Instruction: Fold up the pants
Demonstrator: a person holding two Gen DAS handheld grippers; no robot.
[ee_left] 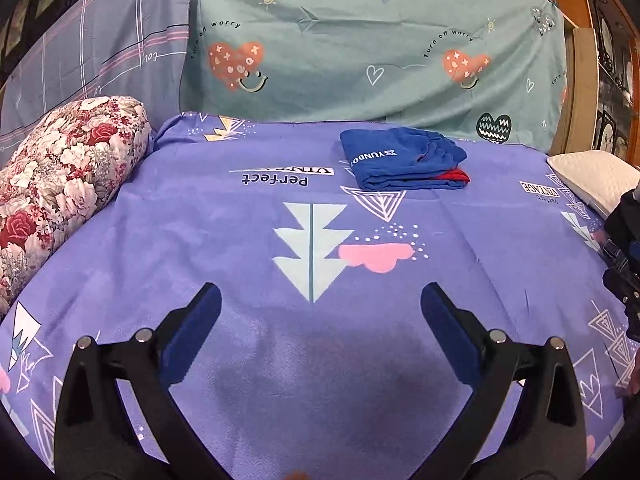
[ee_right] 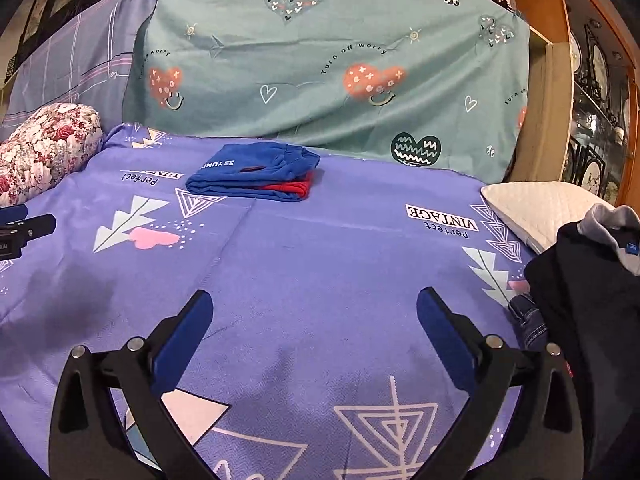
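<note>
Folded blue pants with a red inner layer (ee_left: pixel 402 162) lie at the far side of the purple printed sheet (ee_left: pixel 240 240); they also show in the right wrist view (ee_right: pixel 256 176). My left gripper (ee_left: pixel 320 304) is open and empty, low over the sheet, well short of the folded pants. My right gripper (ee_right: pixel 314 310) is open and empty over the sheet. A pile of dark clothes with a denim edge (ee_right: pixel 580 300) lies just right of my right gripper; it shows at the right edge of the left wrist view (ee_left: pixel 624 264).
A floral bolster (ee_left: pixel 60 184) lies at the left edge of the bed. A white pillow (ee_right: pixel 540 208) lies at the right. A green heart-print sheet (ee_left: pixel 380 48) hangs behind. A wooden cabinet with glass (ee_right: pixel 592 80) stands far right. The left gripper's finger (ee_right: pixel 24 228) shows at left.
</note>
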